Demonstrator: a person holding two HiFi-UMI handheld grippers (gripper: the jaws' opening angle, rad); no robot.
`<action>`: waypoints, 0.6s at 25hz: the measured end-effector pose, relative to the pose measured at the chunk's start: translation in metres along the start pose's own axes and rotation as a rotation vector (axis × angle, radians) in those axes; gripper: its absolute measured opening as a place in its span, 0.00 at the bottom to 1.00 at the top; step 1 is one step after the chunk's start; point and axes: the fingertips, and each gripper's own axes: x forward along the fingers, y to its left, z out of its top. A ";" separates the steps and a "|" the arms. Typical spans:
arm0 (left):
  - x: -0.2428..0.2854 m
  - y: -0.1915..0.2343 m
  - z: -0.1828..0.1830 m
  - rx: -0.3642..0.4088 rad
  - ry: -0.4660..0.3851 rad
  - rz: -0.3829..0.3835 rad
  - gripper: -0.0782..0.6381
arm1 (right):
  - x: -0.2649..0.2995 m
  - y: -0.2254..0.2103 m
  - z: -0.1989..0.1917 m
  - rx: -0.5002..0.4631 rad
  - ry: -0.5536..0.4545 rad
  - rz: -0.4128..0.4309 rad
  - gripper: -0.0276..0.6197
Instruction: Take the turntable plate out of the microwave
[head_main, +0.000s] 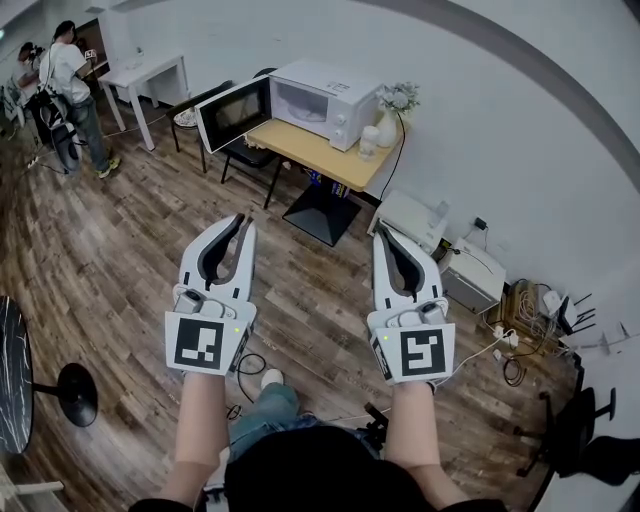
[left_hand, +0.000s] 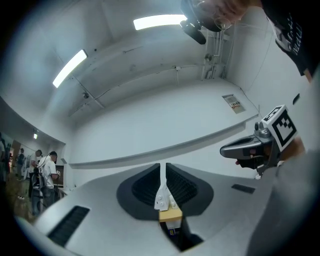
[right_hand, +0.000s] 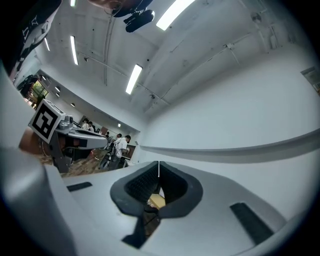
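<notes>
A white microwave (head_main: 325, 98) stands across the room on a wooden table (head_main: 315, 155), and its door (head_main: 232, 113) hangs open to the left. From here I cannot make out the turntable plate inside the cavity. Both grippers are held out over the wooden floor, well short of the table. My left gripper (head_main: 243, 224) is shut with nothing between its fingers, and so is my right gripper (head_main: 380, 233). In the left gripper view, the left gripper (left_hand: 163, 172) shows only a thin slit, with the microwave (left_hand: 162, 197) tiny beyond it. In the right gripper view, the right gripper (right_hand: 159, 172) has its pads together.
A black chair (head_main: 245, 155) stands by the table, and a vase of flowers (head_main: 393, 108) sits beside the microwave. Two white printers (head_main: 415, 218) (head_main: 475, 275) and cables lie along the right wall. People (head_main: 65, 90) stand far left near a white desk (head_main: 145, 72). A dark round table (head_main: 10, 370) is at the near left.
</notes>
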 end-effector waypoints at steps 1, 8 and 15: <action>0.003 0.003 -0.005 -0.006 0.009 -0.008 0.16 | 0.005 0.002 -0.003 0.002 0.009 0.001 0.07; 0.039 0.039 -0.038 -0.065 0.060 -0.020 0.78 | 0.056 0.005 -0.022 0.057 0.038 0.011 0.61; 0.076 0.086 -0.065 -0.099 0.068 -0.014 0.83 | 0.110 0.003 -0.038 0.094 0.076 -0.009 0.64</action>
